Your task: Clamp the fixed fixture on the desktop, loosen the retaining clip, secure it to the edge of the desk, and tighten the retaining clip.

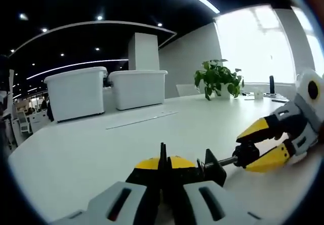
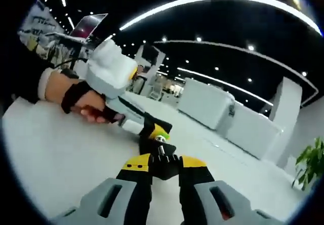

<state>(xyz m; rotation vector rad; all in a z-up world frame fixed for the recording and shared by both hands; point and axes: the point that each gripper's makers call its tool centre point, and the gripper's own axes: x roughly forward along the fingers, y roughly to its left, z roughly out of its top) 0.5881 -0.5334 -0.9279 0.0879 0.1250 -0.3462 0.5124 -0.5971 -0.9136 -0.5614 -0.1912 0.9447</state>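
Two claws share one small clamp fixture (image 1: 174, 168) — stiff, light metal. My left gripper (image 1: 163, 177) pinches its body; my right gripper (image 2: 159, 167) is closed on its screw knob (image 2: 161, 162), the place to turn.

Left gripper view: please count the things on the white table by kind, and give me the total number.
White storage bins: 2
Potted plant: 1
Clamp fixture: 1, held by left gripper; right gripper grips its screw handle
Total: 4; small things by the window are too small to tell.
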